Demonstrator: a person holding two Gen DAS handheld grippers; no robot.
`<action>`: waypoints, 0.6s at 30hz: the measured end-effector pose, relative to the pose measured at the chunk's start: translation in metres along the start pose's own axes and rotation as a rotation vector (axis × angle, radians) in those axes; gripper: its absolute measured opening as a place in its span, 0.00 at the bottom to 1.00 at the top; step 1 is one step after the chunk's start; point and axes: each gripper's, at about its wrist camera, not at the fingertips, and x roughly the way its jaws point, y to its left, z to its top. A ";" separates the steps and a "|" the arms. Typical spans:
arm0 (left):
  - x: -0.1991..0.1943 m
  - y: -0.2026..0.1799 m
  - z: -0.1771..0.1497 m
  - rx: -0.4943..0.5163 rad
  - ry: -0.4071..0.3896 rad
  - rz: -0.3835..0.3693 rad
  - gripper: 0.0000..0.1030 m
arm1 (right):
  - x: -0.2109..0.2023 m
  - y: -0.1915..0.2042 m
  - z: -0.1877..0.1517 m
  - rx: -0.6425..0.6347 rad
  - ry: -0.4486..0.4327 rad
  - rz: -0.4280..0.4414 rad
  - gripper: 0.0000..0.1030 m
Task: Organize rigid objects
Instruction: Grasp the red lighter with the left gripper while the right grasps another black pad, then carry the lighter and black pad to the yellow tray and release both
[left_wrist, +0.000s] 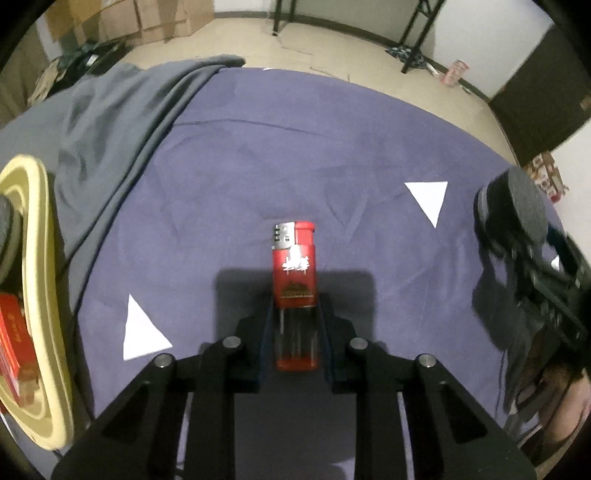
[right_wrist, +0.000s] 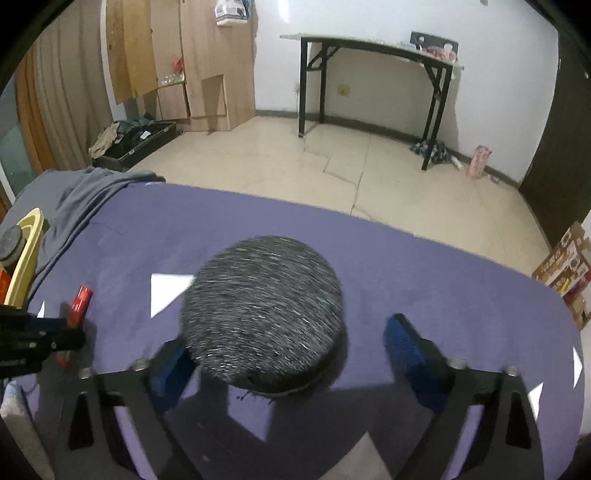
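My left gripper (left_wrist: 295, 306) is shut on a red lighter (left_wrist: 294, 273), which points forward over the purple cloth (left_wrist: 258, 147). The lighter also shows in the right wrist view (right_wrist: 79, 302), held by the left gripper (right_wrist: 70, 328). My right gripper (right_wrist: 291, 332) is open, its jaws wide apart. A round dark grey disc (right_wrist: 264, 310) lies between its fingers, close to the left finger (right_wrist: 173, 365) and apart from the right finger (right_wrist: 406, 343). The disc and right gripper show blurred at the right edge of the left wrist view (left_wrist: 517, 206).
A yellow tray (left_wrist: 33, 280) at the left edge holds a red box (left_wrist: 11, 343) and another grey disc (right_wrist: 13, 243). White paper triangles (left_wrist: 428, 199) lie on the cloth. A grey cloth (left_wrist: 122, 103) is bunched at the far left. Beyond the table edge is tiled floor.
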 end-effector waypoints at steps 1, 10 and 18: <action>-0.001 -0.001 0.000 0.014 -0.003 0.002 0.24 | 0.005 0.004 0.000 -0.007 0.002 -0.008 0.65; -0.018 0.002 0.007 0.053 -0.030 -0.008 0.23 | -0.004 0.015 -0.009 -0.037 -0.023 -0.008 0.65; -0.111 0.071 0.032 -0.082 -0.113 -0.117 0.23 | -0.065 0.063 0.009 -0.087 -0.046 0.099 0.65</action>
